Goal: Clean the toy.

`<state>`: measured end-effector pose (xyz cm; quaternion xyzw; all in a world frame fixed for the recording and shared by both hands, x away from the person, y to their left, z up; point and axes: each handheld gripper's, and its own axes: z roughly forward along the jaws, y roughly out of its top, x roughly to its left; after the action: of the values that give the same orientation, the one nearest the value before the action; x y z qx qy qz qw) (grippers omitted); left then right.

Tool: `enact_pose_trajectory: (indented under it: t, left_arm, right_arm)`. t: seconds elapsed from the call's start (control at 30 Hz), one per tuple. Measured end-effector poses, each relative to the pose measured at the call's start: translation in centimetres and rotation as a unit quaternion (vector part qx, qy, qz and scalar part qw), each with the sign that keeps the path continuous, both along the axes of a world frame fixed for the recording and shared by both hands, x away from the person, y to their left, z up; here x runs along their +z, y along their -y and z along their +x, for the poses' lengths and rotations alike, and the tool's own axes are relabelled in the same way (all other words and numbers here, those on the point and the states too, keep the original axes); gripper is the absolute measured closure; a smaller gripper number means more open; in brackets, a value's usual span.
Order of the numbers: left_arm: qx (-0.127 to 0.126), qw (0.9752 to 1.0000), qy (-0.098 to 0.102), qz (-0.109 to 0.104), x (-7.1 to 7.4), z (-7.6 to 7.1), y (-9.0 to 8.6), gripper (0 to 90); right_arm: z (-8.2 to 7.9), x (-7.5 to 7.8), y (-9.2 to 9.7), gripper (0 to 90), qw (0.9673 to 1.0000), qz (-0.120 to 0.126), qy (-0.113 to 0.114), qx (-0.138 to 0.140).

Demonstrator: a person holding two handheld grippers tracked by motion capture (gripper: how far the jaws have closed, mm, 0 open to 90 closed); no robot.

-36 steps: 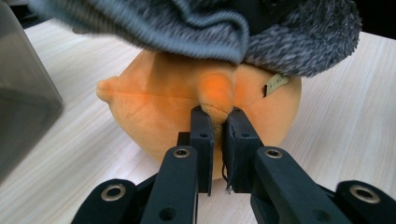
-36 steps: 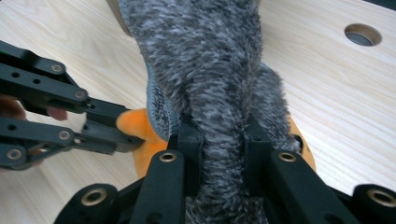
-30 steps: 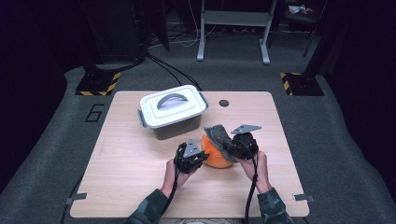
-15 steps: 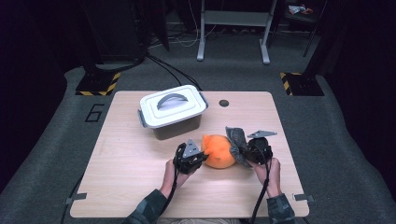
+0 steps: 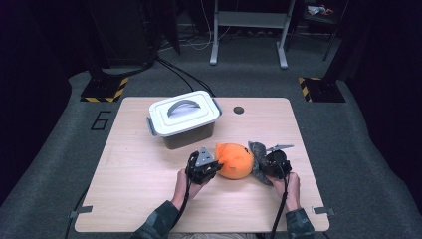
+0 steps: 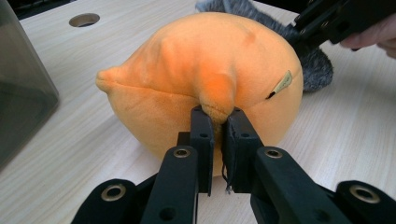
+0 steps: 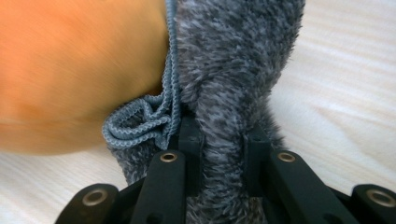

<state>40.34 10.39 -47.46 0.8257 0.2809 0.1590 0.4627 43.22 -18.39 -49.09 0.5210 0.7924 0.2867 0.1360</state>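
Observation:
An orange plush toy (image 5: 235, 160) lies on the wooden table (image 5: 149, 184), right of centre. My left gripper (image 5: 211, 165) is at its left side, shut on a pinch of the orange fabric (image 6: 215, 108). A grey fuzzy cloth (image 5: 258, 158) with a blue ribbed edge (image 7: 142, 122) rests against the toy's right side. My right gripper (image 5: 263, 164) is shut on that cloth (image 7: 223, 116), whose pile bulges between the jaws. The other hand's gripper (image 6: 336, 21) appears beyond the toy in the left gripper view.
A white lidded box (image 5: 183, 118) with a grey handle stands behind the toy, toward the left. A round hole (image 5: 238, 110) sits near the table's far edge. Dark carpet and stands surround the table.
My right gripper has come down and moved right with the grey cloth, which has slid off the top of the orange toy to its right side. The left gripper has held still.

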Motion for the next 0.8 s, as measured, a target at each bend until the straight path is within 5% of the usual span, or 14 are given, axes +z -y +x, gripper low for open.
enact_pose_trajectory:
  t: [0.17, 0.4, 0.63, 0.8]
  left_arm:
    - [-0.007, 1.0, -0.004, -0.002, 0.0, 0.1, -0.2, 82.9]
    - [-0.01, 0.9999, -0.007, -0.008, 0.0, 0.1, -0.3, 82.9]
    - [-0.016, 0.9998, -0.001, -0.01, 0.1, 0.1, -0.1, 82.8]
    - [-0.018, 0.9998, 0.002, -0.009, 0.2, 0.0, 0.1, 82.8]
  right_arm:
    - [-0.2, 0.6, 0.5, 75.2, 0.9999, 0.012, 0.001, -0.012]
    - [-1.4, 4.8, 0.7, 75.2, 0.9986, 0.014, 0.051, -0.007]
    - [-2.2, 8.9, -1.8, 75.2, 0.994, 0.041, 0.089, 0.049]
    - [-2.0, 10.1, -5.2, 75.0, 0.9896, 0.038, 0.101, 0.095]
